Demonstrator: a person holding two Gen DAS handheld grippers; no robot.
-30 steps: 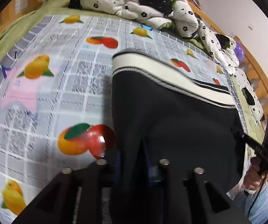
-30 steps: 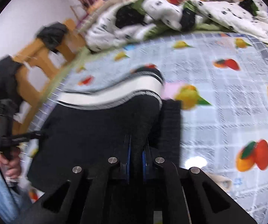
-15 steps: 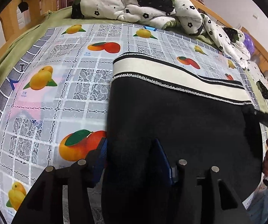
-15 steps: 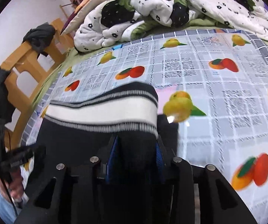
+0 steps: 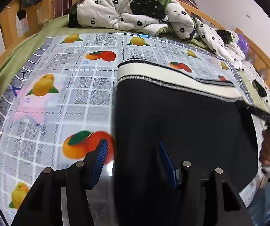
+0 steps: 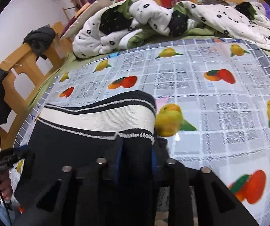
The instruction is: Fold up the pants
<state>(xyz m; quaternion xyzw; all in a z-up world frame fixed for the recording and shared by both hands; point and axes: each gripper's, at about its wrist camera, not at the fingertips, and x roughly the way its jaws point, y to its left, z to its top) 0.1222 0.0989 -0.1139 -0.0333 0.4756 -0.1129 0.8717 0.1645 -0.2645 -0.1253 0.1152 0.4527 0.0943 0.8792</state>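
Bed with a fruit-print cloth [image 5: 82, 98], quilt [image 5: 135, 13] piled at the far end. Black pants [image 5: 182, 124] lie flat on the cloth, white waistband [image 6: 97, 118] toward the quilt. Risk: both corners look freed, so the fold could spring or slide on the slick cloth, and a finger may snag fabric and drag the layer askew. Left gripper [image 5: 133, 156] gapes wide, straddling the pants' edge, gripping nothing. Right gripper [image 6: 136, 158] is part open around a fabric ridge; pads seem clear.

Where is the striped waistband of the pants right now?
The cream, black-striped waistband lies flat on the fruit-print cloth at the pants' far edge, toward the rumpled quilt; the right wrist view shows it just ahead of the right tool.
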